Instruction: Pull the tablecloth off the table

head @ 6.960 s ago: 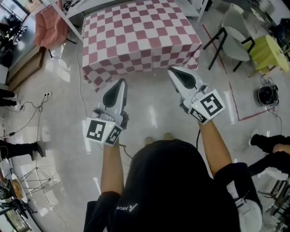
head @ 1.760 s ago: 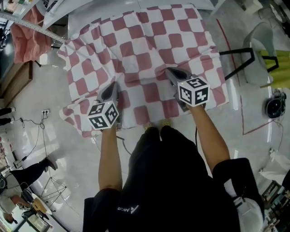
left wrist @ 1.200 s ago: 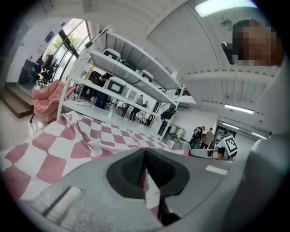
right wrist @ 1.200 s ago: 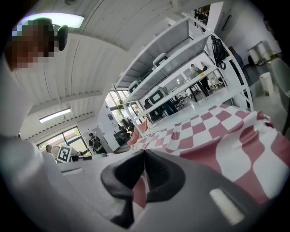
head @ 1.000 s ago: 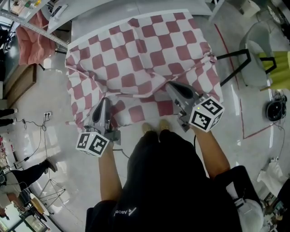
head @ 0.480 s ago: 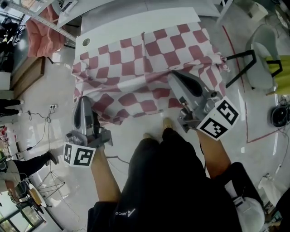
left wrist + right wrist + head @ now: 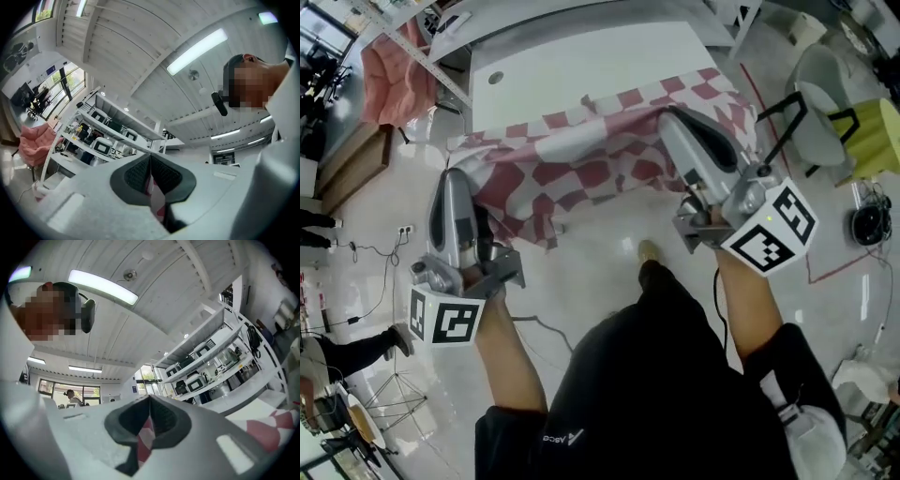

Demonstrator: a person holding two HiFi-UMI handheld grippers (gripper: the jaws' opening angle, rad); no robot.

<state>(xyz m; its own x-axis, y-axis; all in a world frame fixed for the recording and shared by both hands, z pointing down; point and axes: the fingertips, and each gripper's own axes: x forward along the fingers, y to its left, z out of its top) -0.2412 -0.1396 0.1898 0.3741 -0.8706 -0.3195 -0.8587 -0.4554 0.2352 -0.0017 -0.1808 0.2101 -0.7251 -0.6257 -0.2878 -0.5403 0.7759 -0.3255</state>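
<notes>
I have both grippers clamped on the tablecloth [image 7: 609, 155]. In the left gripper view, the left gripper [image 7: 150, 165] has its dark pads pressed together on a fold of red-and-white cloth. The right gripper view shows the same for the right gripper [image 7: 149, 412], with a checked fold pinched between its closed pads.

From the head view, the cloth is a red-and-white check, heavily crumpled and bunched into ridges. It lies as a narrow band along the near edge of the white table [image 7: 581, 70] at about 12 o'clock. It spills over that edge and sags toward the floor. The band runs from the left gripper at about 9 o'clock up to the right gripper at about 1 o'clock, and its left end droops lower than its right. The rest of the tabletop, farther toward 12 o'clock, is bare white.

Its right end is gathered into a thick wad just beside the right gripper's jaws, near the table's corner. A grey chair [image 7: 820, 80] stands off the table at about 2 o'clock, apart from the cloth.
</notes>
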